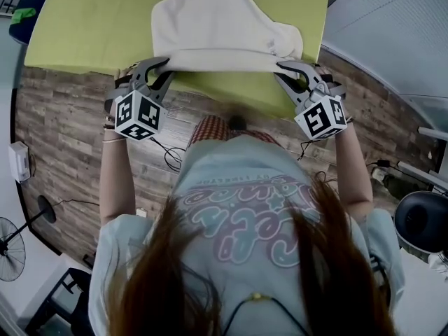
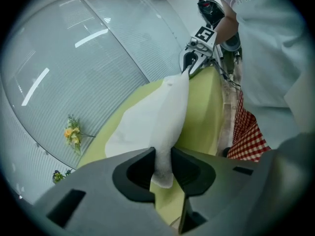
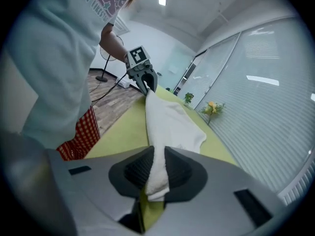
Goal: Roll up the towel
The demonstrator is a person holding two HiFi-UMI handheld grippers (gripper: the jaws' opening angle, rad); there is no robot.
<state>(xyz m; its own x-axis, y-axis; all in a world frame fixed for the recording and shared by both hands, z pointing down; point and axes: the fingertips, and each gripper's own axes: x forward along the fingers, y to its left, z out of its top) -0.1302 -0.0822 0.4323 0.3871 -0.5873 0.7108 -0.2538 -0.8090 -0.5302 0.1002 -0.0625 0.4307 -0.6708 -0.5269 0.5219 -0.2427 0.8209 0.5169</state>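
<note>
Towel (image 1: 224, 26), 2 near corners tight between jaws of left gripper (image 1: 164, 68) and right gripper (image 1: 285, 71).

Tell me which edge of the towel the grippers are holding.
The near edge of the towel, closest to the person: the left gripper pinches one end, the right gripper the other. The rest lies free on the green mat.
</note>
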